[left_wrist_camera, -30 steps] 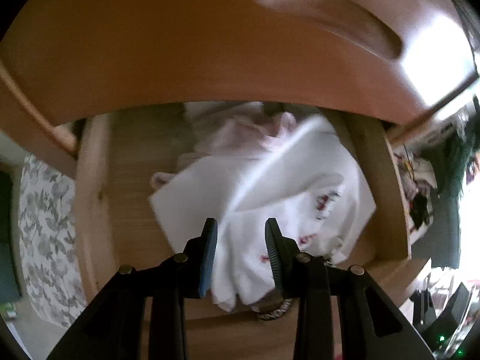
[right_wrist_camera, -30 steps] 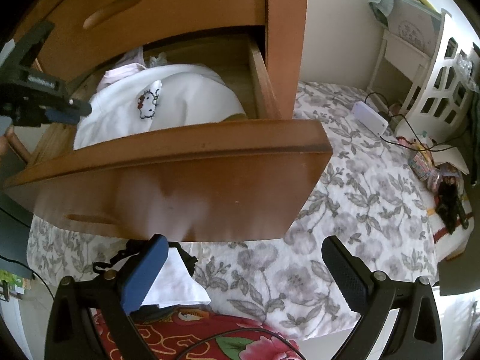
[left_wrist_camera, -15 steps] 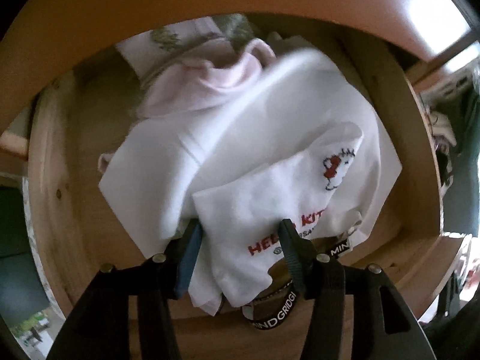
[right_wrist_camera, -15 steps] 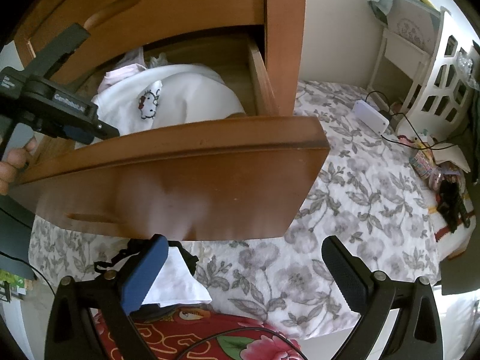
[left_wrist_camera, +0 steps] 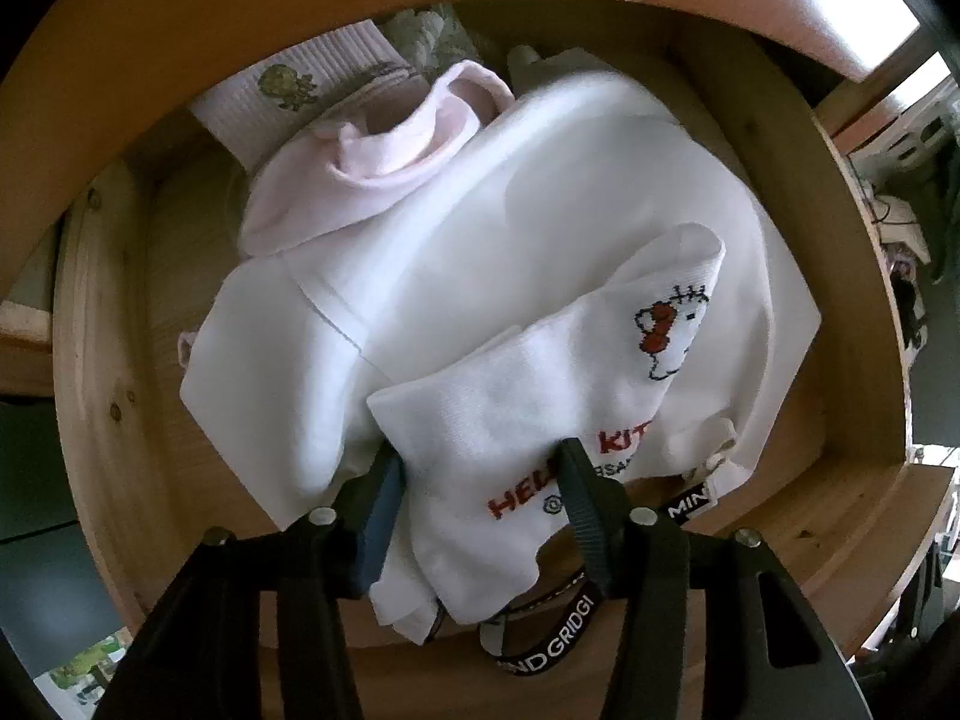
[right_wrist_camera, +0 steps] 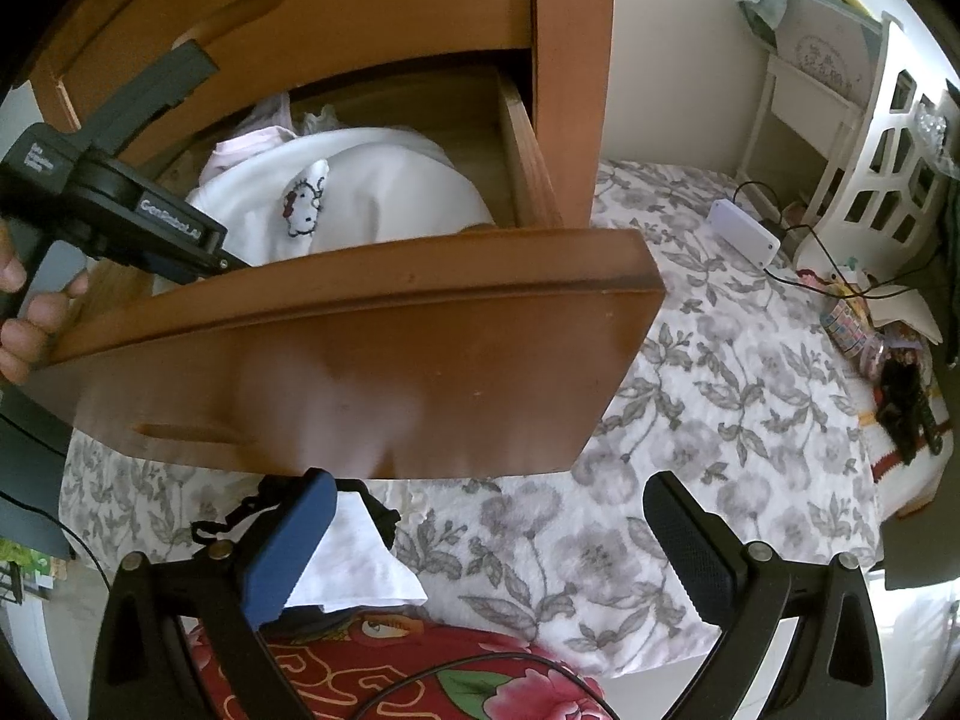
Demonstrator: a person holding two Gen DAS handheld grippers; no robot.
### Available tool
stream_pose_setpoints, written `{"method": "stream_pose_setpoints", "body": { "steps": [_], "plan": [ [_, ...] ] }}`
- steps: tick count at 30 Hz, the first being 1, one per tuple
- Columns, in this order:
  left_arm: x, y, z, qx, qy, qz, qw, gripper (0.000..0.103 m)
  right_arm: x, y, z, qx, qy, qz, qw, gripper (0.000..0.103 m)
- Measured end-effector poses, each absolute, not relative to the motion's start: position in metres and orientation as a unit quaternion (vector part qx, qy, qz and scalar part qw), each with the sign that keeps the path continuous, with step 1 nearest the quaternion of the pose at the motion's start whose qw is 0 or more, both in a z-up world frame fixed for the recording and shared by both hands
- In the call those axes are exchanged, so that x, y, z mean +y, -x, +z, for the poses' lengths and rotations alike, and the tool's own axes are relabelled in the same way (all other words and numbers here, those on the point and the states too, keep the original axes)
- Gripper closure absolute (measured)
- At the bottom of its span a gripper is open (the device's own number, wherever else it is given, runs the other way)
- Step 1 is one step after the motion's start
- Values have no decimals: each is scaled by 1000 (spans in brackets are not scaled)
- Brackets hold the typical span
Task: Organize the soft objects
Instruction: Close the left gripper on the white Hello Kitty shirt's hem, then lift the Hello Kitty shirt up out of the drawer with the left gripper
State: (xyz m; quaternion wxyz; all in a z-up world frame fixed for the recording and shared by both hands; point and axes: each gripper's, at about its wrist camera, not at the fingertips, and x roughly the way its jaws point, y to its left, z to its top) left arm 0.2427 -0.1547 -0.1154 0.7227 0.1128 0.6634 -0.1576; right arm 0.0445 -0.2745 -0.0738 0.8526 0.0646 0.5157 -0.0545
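Observation:
An open wooden drawer [left_wrist_camera: 108, 360] holds a pile of clothes: a big white garment [left_wrist_camera: 480, 228], a pale pink one [left_wrist_camera: 372, 168], and on top a white sock with a cartoon cat and red lettering [left_wrist_camera: 540, 396]. My left gripper [left_wrist_camera: 480, 480] points straight down into the drawer. The sock's lower end lies between its jaws, which are closing; the pads do not visibly squeeze it. The right wrist view shows the same sock [right_wrist_camera: 306, 204] behind the drawer front [right_wrist_camera: 420, 372]. My right gripper [right_wrist_camera: 489, 492] hangs open and empty below that front.
A black printed strap [left_wrist_camera: 552, 648] lies under the sock at the drawer's near edge. A white cloth [right_wrist_camera: 360, 564] and red flowered fabric [right_wrist_camera: 420, 672] lie under my right gripper. A grey floral bedspread [right_wrist_camera: 690, 360] carries a white power strip [right_wrist_camera: 744, 228]. A hand [right_wrist_camera: 30, 324] holds the left gripper.
My left gripper has sunk into the drawer, close over the clothes, and its jaws have widened. The sock now lies spread on the pile. The right gripper has not moved.

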Motion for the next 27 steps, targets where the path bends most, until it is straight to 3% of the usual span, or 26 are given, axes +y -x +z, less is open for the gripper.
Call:
{"method": "stream_pose_setpoints", "body": {
  "steps": [13, 27],
  "plan": [
    [-126, -221, -99, 629, -27, -187, 754, 85, -276, -45, -75, 519, -65, -57, 851, 0],
    [-82, -192, -87, 563, 52, -217, 796, 89, -284, -50, -84, 526, -66, -63, 846, 0]
  ]
}}
